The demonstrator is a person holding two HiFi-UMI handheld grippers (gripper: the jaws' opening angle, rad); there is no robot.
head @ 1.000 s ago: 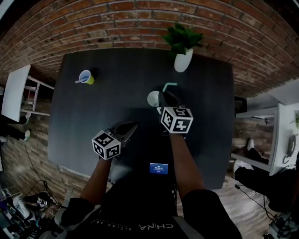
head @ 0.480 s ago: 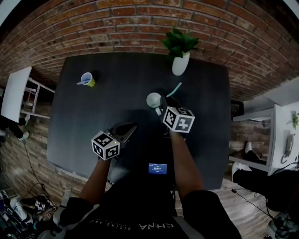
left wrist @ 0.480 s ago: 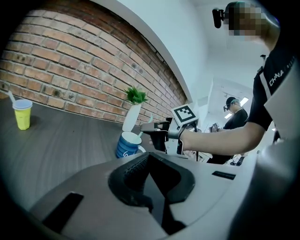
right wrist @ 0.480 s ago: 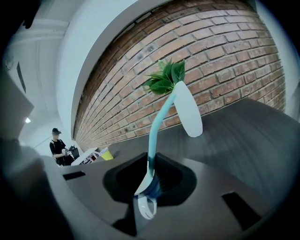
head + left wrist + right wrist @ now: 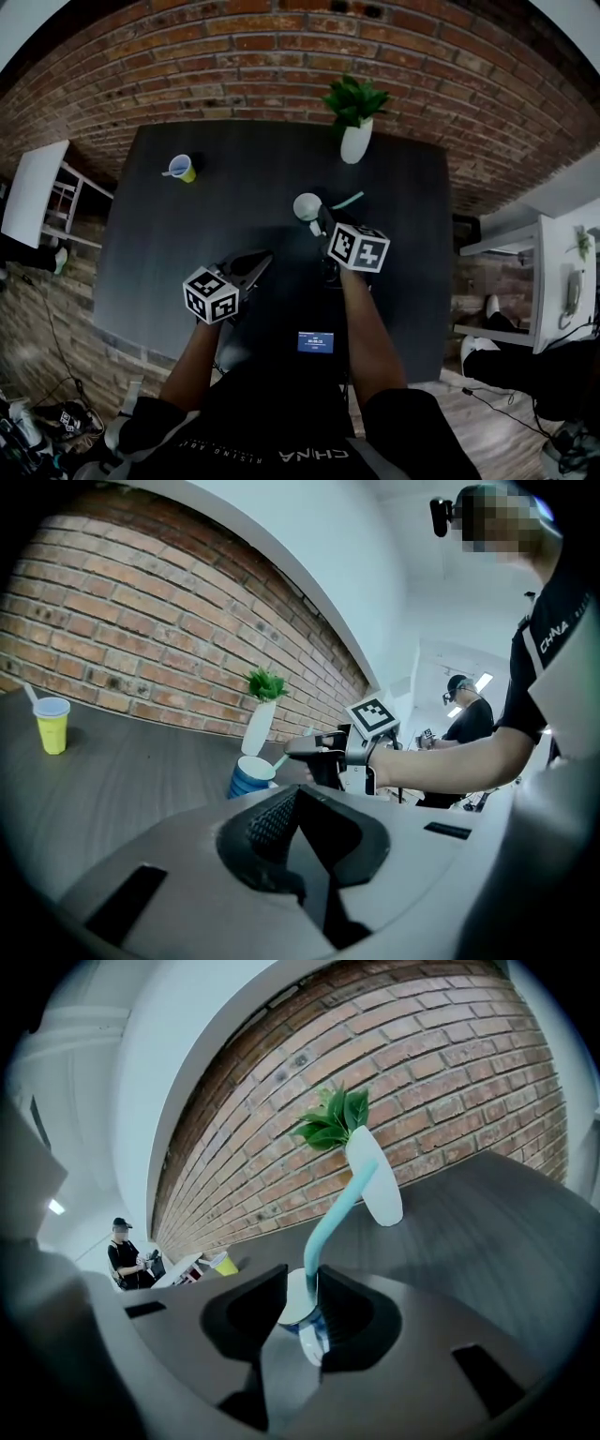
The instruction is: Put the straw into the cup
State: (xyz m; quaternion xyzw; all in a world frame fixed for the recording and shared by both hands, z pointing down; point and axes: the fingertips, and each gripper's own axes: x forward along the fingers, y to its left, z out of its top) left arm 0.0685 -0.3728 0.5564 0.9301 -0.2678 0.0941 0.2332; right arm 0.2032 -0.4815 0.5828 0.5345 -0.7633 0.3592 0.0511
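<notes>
A white cup with blue stripes [image 5: 307, 205] stands mid-table, also seen as the cup [image 5: 250, 777] and the cup [image 5: 298, 1305]. My right gripper [image 5: 322, 218] sits just right of its rim, shut on a teal bendy straw [image 5: 349, 200]. The straw [image 5: 330, 1216] rises from between the pads and bends toward the brick wall; its lower end is over the cup's rim. From the left gripper view the right gripper [image 5: 314, 748] holds the straw [image 5: 281, 759] at the cup's top. My left gripper [image 5: 265, 257] hovers nearer me, left of the cup, shut and empty.
A yellow cup with a straw [image 5: 179, 168] stands at the table's far left. A plant in a white vase [image 5: 354, 139] stands at the far edge, behind the white cup. A small lit screen [image 5: 317, 341] lies at the near edge. Bystanders stand off the table.
The right gripper has shifted slightly and rolled, so the straw's free end has tilted lower and to the right. The left gripper has barely moved.
</notes>
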